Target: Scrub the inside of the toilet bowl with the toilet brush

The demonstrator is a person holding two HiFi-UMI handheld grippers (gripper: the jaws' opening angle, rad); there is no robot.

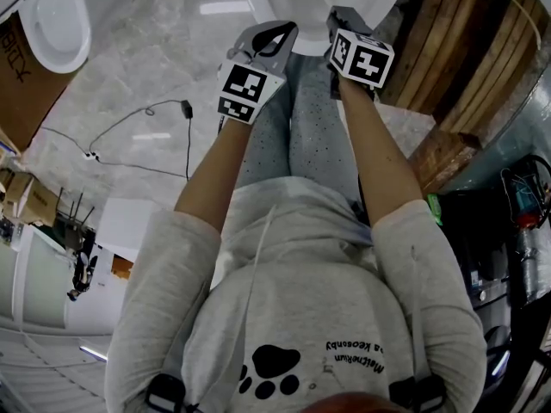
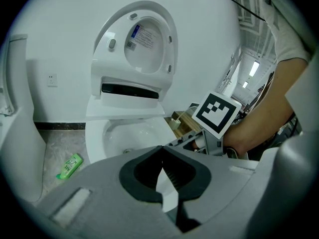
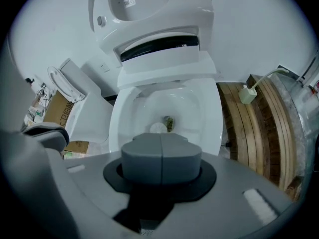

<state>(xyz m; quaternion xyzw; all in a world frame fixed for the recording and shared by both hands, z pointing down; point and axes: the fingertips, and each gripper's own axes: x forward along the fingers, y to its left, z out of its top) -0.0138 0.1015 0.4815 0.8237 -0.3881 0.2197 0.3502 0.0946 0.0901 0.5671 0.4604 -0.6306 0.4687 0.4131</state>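
A white toilet stands in front of me with its lid raised. A small dark patch lies at the bottom of its bowl. No toilet brush shows in any view. My left gripper is shut and holds nothing; it hovers before the bowl's front rim. Just over that rim is my right gripper, its jaws pressed together and empty. In the head view the left gripper and the right gripper sit side by side beneath the toilet.
A green bottle lies on the floor left of the toilet. Wooden planks with a white plug stand to the right. Another white toilet, a cardboard box and a loose cable are at the left.
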